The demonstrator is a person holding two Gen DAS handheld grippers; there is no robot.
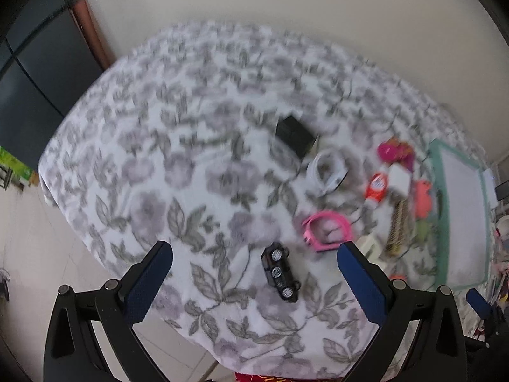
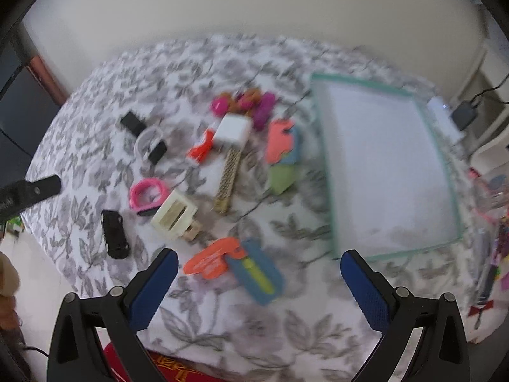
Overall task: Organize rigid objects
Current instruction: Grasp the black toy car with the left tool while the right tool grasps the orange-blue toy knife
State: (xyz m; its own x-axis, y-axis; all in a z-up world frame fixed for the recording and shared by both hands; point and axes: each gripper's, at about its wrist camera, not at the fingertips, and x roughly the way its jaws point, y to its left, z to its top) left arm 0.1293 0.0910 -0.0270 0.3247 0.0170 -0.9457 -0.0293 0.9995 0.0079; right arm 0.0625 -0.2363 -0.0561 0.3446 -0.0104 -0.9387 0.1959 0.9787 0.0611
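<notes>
Left wrist view: left gripper (image 1: pixel 254 254) jaws wide apart, empty, hovering over floral tablecloth (image 1: pixel 178 146). Black toy car (image 1: pixel 280 272) lying between fingers, not touched; pink ring (image 1: pixel 327 230) just beyond (blurred).

Right wrist view: right gripper (image 2: pixel 256 262) jaws wide apart, empty. Orange tag (image 2: pixel 211 258) and blue tag (image 2: pixel 259 275) between fingers; green-rimmed tray (image 2: pixel 443 172) at right, clutter at left.

Surface (image 2: pixel 222 324): white cloth, grey leaf-and-flower print. Tray (image 2: pixel 445 187): white, teal rim. Toy car (image 1: pixel 280 272): black. Ring (image 1: pixel 327 230): pink. Gripper pads (image 2: pixel 152 289): blue.
</notes>
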